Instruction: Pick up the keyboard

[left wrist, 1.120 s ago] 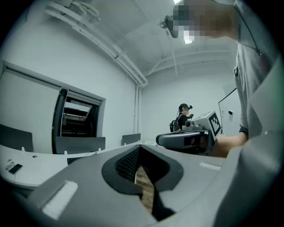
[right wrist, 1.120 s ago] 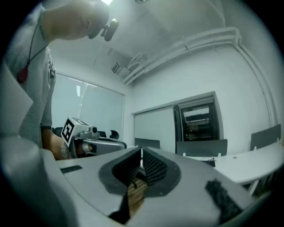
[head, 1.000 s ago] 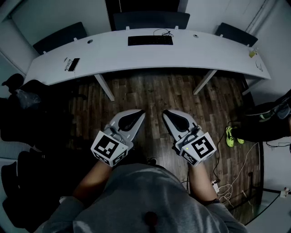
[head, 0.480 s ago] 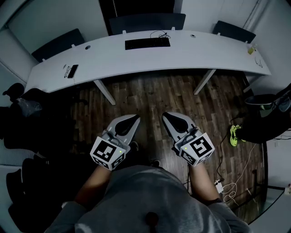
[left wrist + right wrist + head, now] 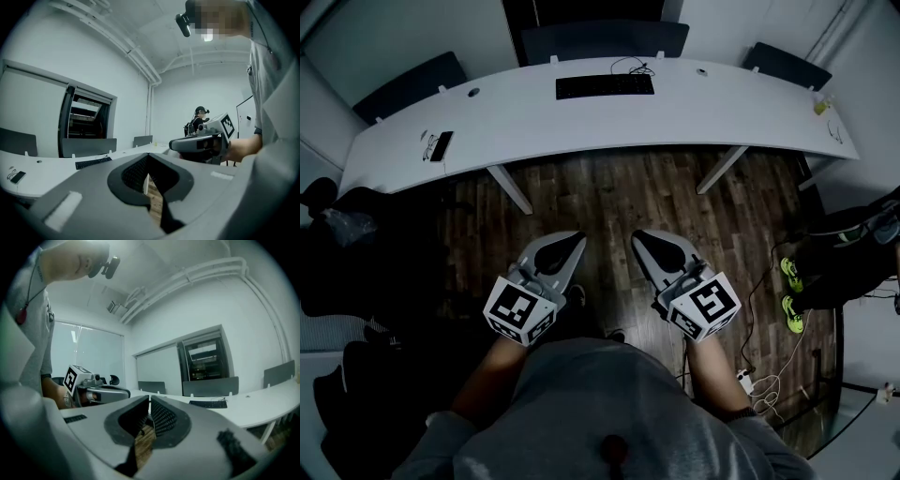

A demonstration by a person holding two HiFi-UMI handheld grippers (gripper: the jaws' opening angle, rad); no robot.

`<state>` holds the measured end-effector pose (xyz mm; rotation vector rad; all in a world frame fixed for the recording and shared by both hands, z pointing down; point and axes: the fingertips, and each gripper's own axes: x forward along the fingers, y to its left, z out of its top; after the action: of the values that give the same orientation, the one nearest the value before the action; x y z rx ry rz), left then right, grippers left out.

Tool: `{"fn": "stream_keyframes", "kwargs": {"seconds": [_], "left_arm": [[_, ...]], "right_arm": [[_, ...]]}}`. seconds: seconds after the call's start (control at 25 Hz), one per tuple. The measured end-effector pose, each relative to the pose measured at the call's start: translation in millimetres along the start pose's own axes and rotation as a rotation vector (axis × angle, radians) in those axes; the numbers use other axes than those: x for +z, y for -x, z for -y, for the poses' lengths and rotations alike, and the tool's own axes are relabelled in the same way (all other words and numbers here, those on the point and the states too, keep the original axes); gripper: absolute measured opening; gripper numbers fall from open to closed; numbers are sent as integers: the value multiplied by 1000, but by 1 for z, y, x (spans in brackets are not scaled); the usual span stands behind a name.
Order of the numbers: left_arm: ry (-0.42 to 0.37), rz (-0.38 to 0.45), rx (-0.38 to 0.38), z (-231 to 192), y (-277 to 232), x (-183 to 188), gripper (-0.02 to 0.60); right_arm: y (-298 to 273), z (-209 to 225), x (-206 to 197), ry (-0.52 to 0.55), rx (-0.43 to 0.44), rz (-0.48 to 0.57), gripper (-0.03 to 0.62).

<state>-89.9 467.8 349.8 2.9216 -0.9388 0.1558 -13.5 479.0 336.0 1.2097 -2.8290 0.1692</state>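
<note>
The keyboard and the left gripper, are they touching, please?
Apart: the head view shows wooden floor between the left gripper and the keyboard on the desk.

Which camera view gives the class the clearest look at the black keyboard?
The head view: the keyboard lies whole, seen from above, on the white desk. The left gripper view and right gripper view each show it only as a thin, distant dark strip.

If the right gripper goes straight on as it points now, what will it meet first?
Likely the front edge of the white desk, near the keyboard; depth is unclear.
</note>
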Motion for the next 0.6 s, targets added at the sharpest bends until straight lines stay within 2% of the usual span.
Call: {"fn": "stream_keyframes", "kwargs": {"seconds": [0.6], "left_arm": [[14,21,-47,-110,-35,3,5]], "right_arm": [[-107,41,8,10,-23,-47,23]]}}
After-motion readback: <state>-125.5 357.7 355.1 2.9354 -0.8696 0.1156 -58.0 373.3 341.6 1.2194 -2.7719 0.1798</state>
